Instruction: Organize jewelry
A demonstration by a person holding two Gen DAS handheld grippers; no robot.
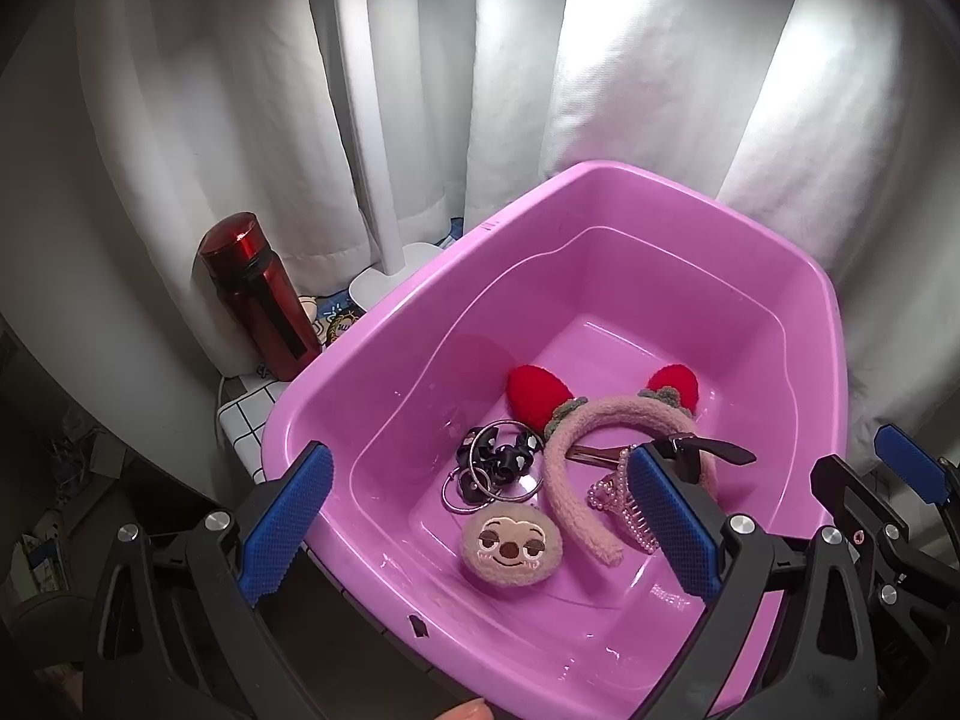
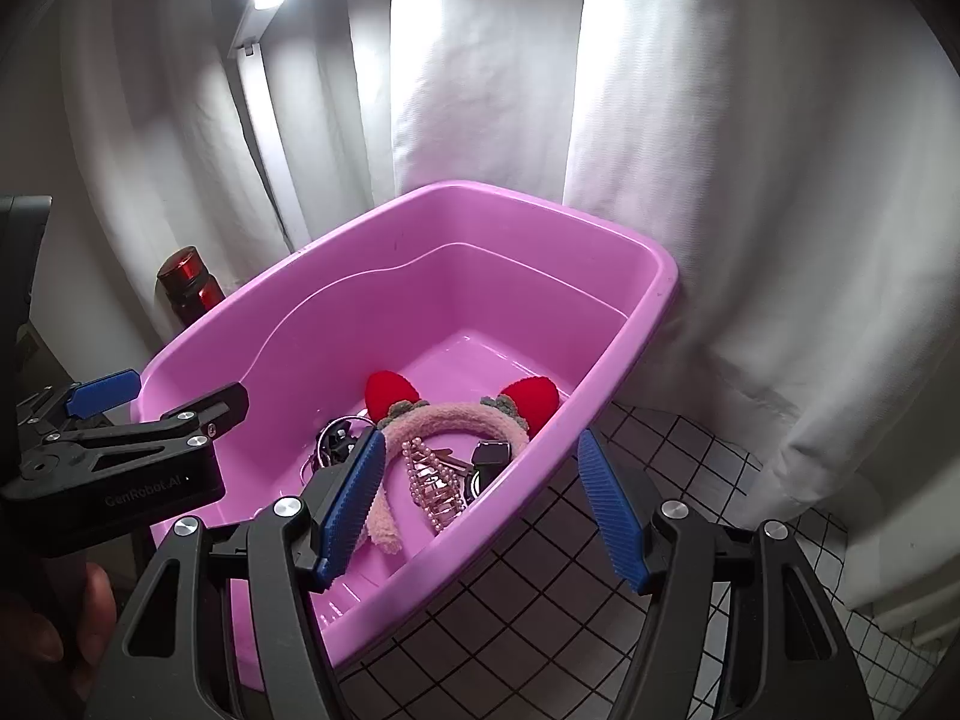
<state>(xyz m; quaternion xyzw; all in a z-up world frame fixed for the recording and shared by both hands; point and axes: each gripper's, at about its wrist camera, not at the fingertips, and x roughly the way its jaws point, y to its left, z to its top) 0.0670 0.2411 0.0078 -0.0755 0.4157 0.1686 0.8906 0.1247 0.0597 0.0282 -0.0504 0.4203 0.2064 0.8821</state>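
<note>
A pink plastic tub [image 1: 600,192] [image 2: 648,294] holds the accessories. Inside lie a fuzzy pink headband with red ears [image 1: 576,432] [image 2: 456,417], a round sloth-face plush clip [image 1: 510,546], metal rings with a black bow [image 1: 492,462] [image 2: 336,432], a pearl claw clip [image 1: 618,498] [image 2: 435,480] and a dark clip [image 1: 714,447] [image 2: 492,456]. My left gripper [image 1: 480,534] is open and empty above the tub's near side. My right gripper [image 2: 486,504] is open and empty over the tub's right rim. The left gripper also shows in the right wrist view [image 2: 174,402].
A red bottle [image 1: 258,294] [image 2: 189,282] stands left of the tub by a white lamp post [image 1: 372,138]. White curtains [image 2: 750,180] hang close behind. The tub sits on a white cloth with black grid lines [image 2: 660,540] [image 1: 246,420].
</note>
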